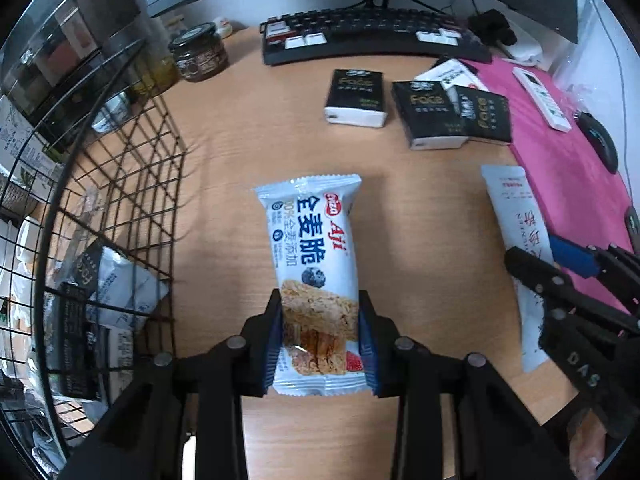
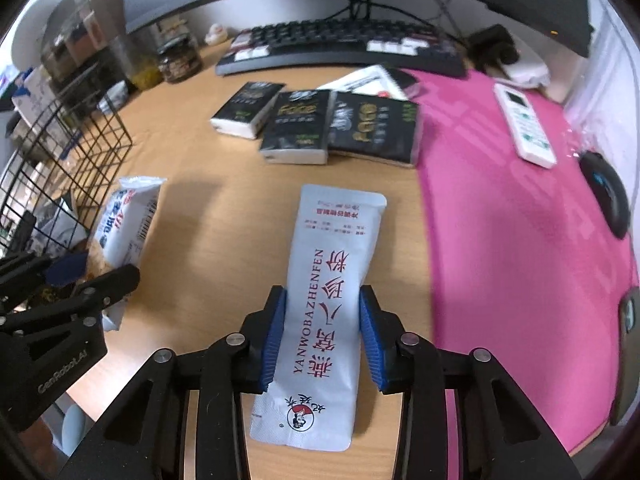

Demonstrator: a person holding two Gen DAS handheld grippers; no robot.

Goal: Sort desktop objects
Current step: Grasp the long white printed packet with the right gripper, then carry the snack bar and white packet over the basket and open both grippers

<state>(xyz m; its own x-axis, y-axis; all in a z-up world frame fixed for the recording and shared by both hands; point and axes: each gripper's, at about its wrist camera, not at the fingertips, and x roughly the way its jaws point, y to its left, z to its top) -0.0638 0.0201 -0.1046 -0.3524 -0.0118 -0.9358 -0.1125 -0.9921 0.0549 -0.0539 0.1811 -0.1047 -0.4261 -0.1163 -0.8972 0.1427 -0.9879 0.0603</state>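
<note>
left tool point(image 1: 322, 332) clamps the snack pack point(image 1: 314, 264) by its near end, just beside the wire basket point(image 1: 120, 200), prob its bin. right tool point(image 2: 322, 336) pads pinch the white sachet point(image 2: 324, 312) flat on the surface point(image 2: 224, 184), w/ tissue packs point(image 2: 298, 126) beyond.

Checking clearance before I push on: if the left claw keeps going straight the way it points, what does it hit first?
Probably the desk: the left claw points steeply down, shut on the snack pack, whose far end would likely touch the wood first. Depth is unclear.
</note>
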